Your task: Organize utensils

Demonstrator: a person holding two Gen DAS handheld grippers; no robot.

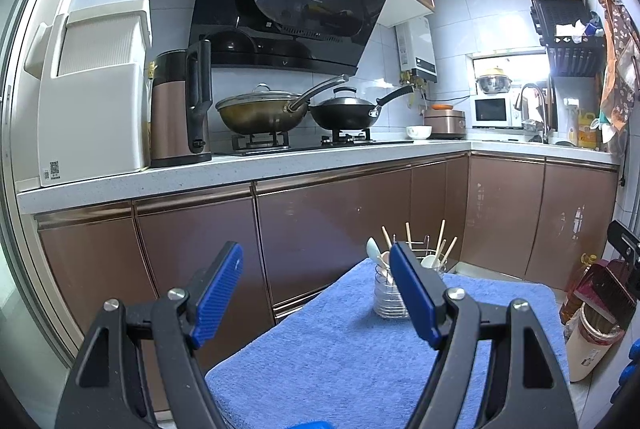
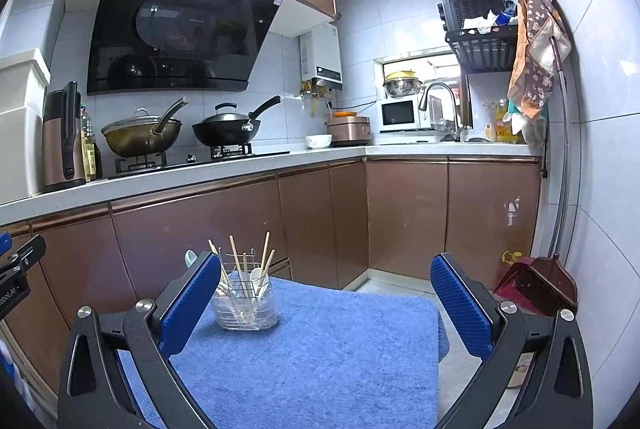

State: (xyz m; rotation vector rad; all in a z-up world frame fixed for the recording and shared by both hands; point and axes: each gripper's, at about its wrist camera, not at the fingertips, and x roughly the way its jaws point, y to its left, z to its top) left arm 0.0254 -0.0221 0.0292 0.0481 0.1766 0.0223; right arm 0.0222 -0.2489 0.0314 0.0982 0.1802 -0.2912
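A clear utensil holder (image 2: pixel 245 307) stands on the blue towel (image 2: pixel 320 357), toward its far left corner in the right wrist view. Wooden chopsticks (image 2: pixel 265 253) and white spoons (image 2: pixel 258 277) stick up out of it. In the left wrist view the same holder (image 1: pixel 386 297) sits at the towel's (image 1: pixel 340 349) far edge, partly hidden behind my right-hand finger. My left gripper (image 1: pixel 316 263) is open and empty, held well short of the holder. My right gripper (image 2: pixel 326 271) is open wide and empty, above the towel's near part.
Brown cabinet doors (image 2: pixel 320 217) run behind the towel under a white counter (image 1: pixel 240 173). On the counter are a kettle (image 1: pixel 180 109), two woks (image 1: pixel 260 111) and a bowl (image 2: pixel 319 141). A red dustpan (image 2: pixel 536 283) and bottles (image 1: pixel 576 289) stand on the floor at the right.
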